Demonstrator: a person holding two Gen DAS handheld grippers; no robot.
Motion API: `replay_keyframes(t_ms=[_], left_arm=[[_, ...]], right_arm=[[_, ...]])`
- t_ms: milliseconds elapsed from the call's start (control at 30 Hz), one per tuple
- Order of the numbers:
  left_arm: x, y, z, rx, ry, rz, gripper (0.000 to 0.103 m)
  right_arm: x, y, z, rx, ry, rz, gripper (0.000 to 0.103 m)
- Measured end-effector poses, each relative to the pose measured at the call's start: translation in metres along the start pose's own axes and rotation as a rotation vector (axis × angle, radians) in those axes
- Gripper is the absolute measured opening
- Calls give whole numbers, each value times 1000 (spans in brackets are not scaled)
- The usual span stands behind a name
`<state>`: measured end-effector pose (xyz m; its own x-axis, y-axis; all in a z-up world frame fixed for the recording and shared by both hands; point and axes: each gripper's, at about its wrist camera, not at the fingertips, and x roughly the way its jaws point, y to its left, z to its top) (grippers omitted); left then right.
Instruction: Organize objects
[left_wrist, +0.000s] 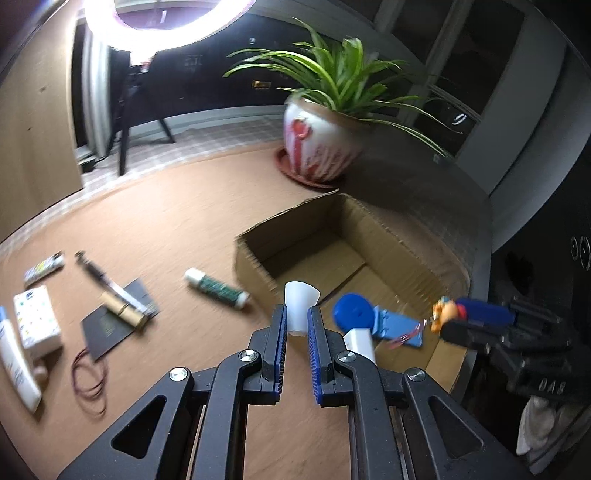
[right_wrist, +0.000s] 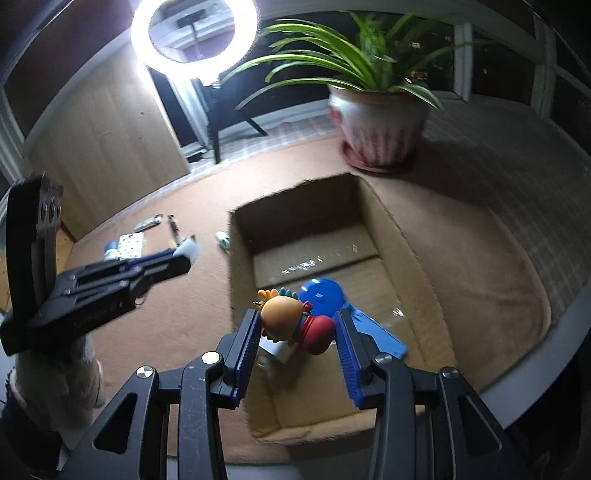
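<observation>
My left gripper (left_wrist: 297, 317) is shut on a small white plastic cup (left_wrist: 300, 301), held above the table beside the near left corner of an open cardboard box (left_wrist: 251, 266). My right gripper (right_wrist: 295, 326) is shut on an orange and red toy figure (right_wrist: 284, 321), held over the box (right_wrist: 369, 210). A blue round-headed item (right_wrist: 321, 293) with a white handle (left_wrist: 360, 341) lies inside the box. Each gripper shows in the other's view: the right gripper (left_wrist: 454, 321) with the toy (left_wrist: 443, 312), and the left gripper (right_wrist: 184, 258) with the cup (right_wrist: 187, 249).
On the brown table (left_wrist: 166, 206), left of the box, lie a green tube (left_wrist: 218, 288), a pen (left_wrist: 96, 273), a black card (left_wrist: 107, 328), a white carton (left_wrist: 37, 317), a white bottle (left_wrist: 16, 365) and rubber bands (left_wrist: 88, 384). A potted plant (left_wrist: 317, 147) stands behind the box. A ring light (right_wrist: 192, 37) glares.
</observation>
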<state>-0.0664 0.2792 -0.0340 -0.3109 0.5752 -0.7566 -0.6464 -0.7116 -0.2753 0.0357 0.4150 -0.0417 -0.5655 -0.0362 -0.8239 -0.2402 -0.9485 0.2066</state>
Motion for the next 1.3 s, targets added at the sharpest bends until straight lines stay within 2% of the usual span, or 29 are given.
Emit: replay_keyframes(t_ms=[333, 367, 433, 500, 533, 767, 967, 1167, 1300], left_arm=[[28, -27, 9, 35, 10, -15, 15], [27, -27, 9, 32, 7, -17, 18], [25, -26, 9, 23, -1, -23, 27], [20, -22, 8, 14, -12, -7, 48], [17, -20, 8, 9, -18, 2, 50], [8, 7, -3, -37, 1, 57, 50], [1, 40, -23, -94, 42, 121, 55], [-14, 81, -44, -167, 58, 184, 55], [-25, 119, -62, -254, 71, 231, 54]], right_arm=[[3, -16, -6, 25, 21, -2, 38], [3, -16, -6, 29, 17, 7, 40], [3, -16, -6, 32, 26, 7, 52], [2, -15, -6, 32, 17, 0, 53], [2, -15, -6, 33, 18, -1, 53], [8, -10, -4, 51, 29, 28, 53], [15, 2, -1, 35, 47, 58, 53], [21, 22, 2, -2, 57, 92, 53], [24, 33, 4, -17, 60, 117, 53]])
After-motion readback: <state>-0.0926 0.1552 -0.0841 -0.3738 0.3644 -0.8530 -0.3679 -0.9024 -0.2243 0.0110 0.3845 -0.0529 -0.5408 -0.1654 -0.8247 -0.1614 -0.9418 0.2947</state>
